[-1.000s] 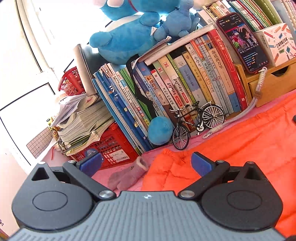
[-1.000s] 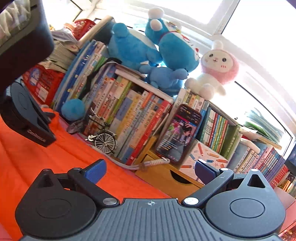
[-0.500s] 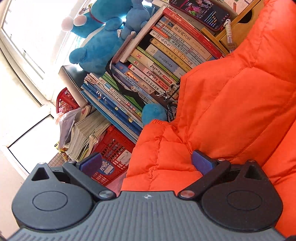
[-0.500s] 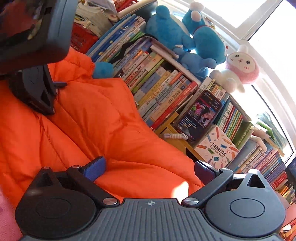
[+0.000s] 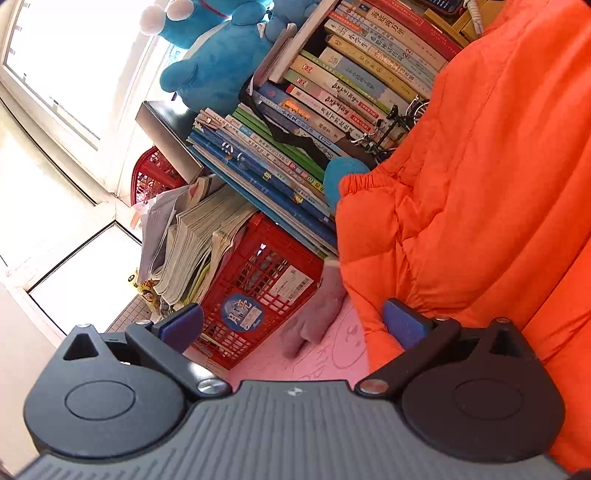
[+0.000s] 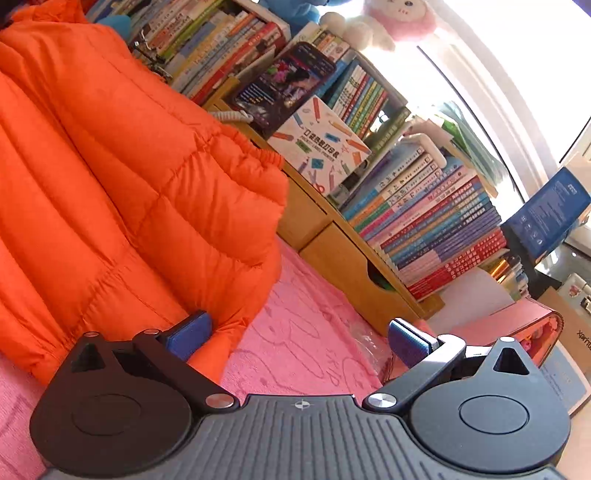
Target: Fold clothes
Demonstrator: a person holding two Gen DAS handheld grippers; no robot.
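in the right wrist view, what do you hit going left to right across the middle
orange puffer jacket → pink cloth → wooden drawer box → slanted stack of books → blue box

One orange puffer jacket (image 5: 480,184) fills the right of the left claw (image 5: 291,326) view, and it's the same one left of the right claw (image 6: 297,338). Two claws, each with two blue pads (image 5: 402,325). Ahead of the left claw: one red crate (image 5: 258,291), one red basket (image 5: 151,177) behind it, one small grey sock (image 5: 314,317), one toy bicycle (image 5: 399,125). Ahead of the right claw: one phone (image 6: 284,81), one pink plush rabbit (image 6: 402,18).
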